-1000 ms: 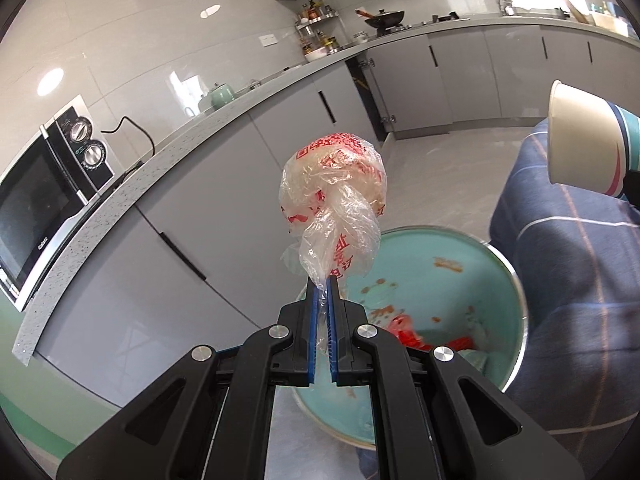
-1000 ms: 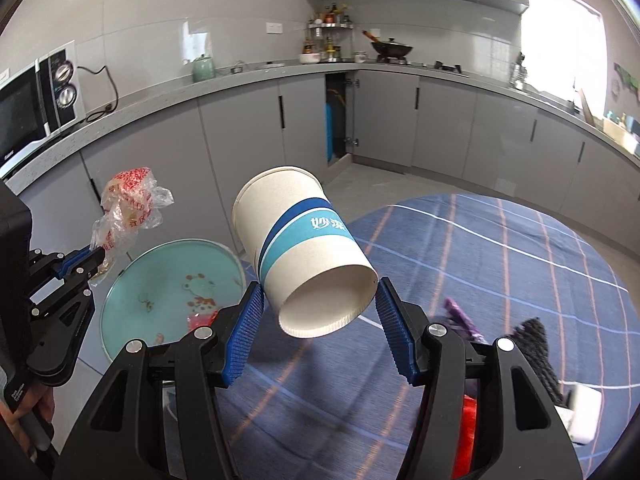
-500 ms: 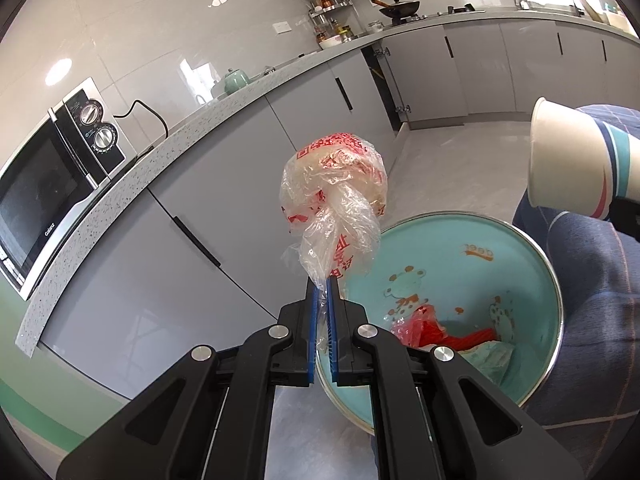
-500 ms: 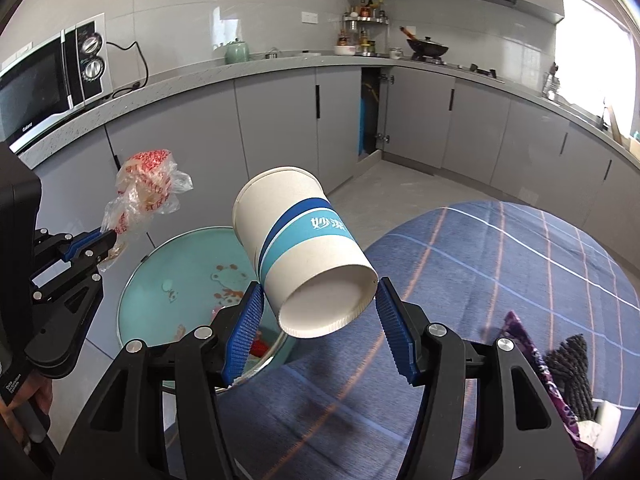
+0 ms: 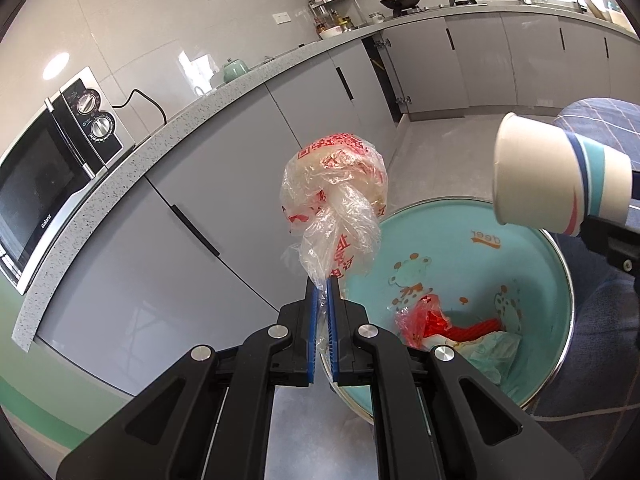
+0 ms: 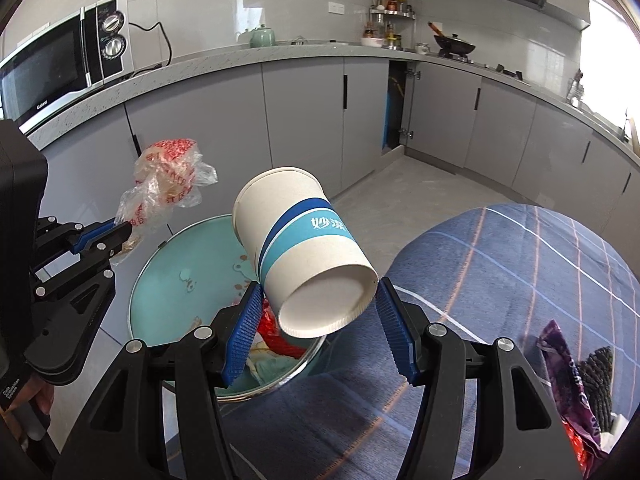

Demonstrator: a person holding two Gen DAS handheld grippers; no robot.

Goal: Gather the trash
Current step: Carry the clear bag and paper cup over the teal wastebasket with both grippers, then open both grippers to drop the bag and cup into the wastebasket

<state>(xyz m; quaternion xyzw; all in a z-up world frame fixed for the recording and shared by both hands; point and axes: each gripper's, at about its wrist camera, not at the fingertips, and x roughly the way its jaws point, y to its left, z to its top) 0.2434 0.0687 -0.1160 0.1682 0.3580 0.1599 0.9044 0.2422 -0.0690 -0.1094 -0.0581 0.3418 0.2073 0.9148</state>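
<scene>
Two handheld grippers carried trash above a round teal basin (image 5: 532, 236) with cartoon animals printed inside, in a grey kitchen. In the left wrist view, the left gripper (image 5: 323, 292) at lower centre was clenched tight on the twisted neck of a clear plastic bag (image 5: 336, 196) with red print, so the bundled bulk stood up at the centre of the frame, over the basin's left rim. At the right edge of that view, the paper cup (image 5: 560, 184) hung tipped on its side above the basin. In the right wrist view, the right gripper (image 6: 320, 330) at lower centre grasped this white cup with blue bands by its base end, mouth pointing up and left over the basin, which lay at lower left. Both items seemed held over the basin so they would drop inside once let go. The basin already held crumpled red wrappers (image 5: 432, 320) and pale tissue (image 5: 488, 352) near its bottom. A blue checked cloth (image 6: 500, 280) filled the lower right, with a purple wrapper (image 6: 568, 376) lying on it, likely trash not yet collected.
</scene>
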